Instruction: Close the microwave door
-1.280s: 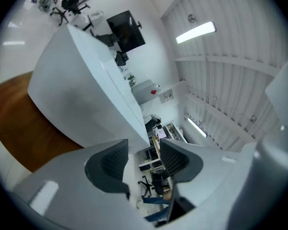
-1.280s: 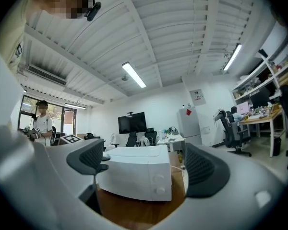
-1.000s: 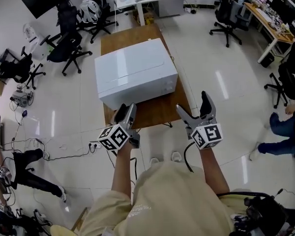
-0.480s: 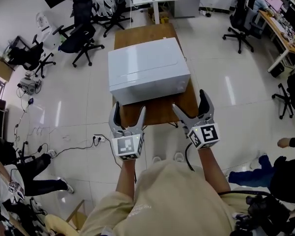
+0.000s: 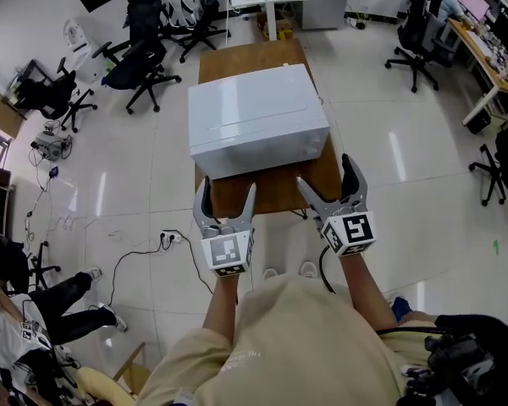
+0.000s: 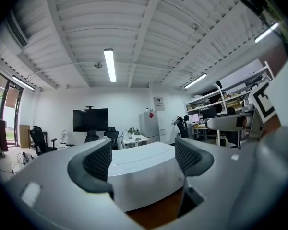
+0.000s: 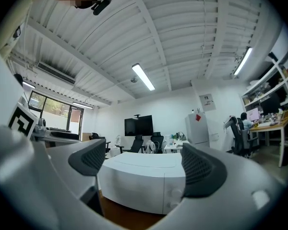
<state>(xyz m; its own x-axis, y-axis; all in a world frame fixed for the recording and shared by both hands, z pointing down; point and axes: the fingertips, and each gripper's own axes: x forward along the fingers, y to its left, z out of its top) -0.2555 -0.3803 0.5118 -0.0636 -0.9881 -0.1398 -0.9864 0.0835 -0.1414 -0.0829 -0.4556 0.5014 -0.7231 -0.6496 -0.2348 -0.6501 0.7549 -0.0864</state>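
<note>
Both grippers, left (image 5: 228,194) and right (image 5: 326,180), hang spread and empty just short of the table (image 5: 275,191), where the microwave (image 5: 256,112) sits. Its door (image 7: 134,188) looks flush shut. It is likely a stiff, glossy, light-swinging panel, better pushed flat near the knobs (image 7: 172,194) than pinched.

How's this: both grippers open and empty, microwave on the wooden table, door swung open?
The microwave door is shut flush, per the right gripper view. Left gripper and right gripper are open and empty; it sits on the wooden table.
</note>
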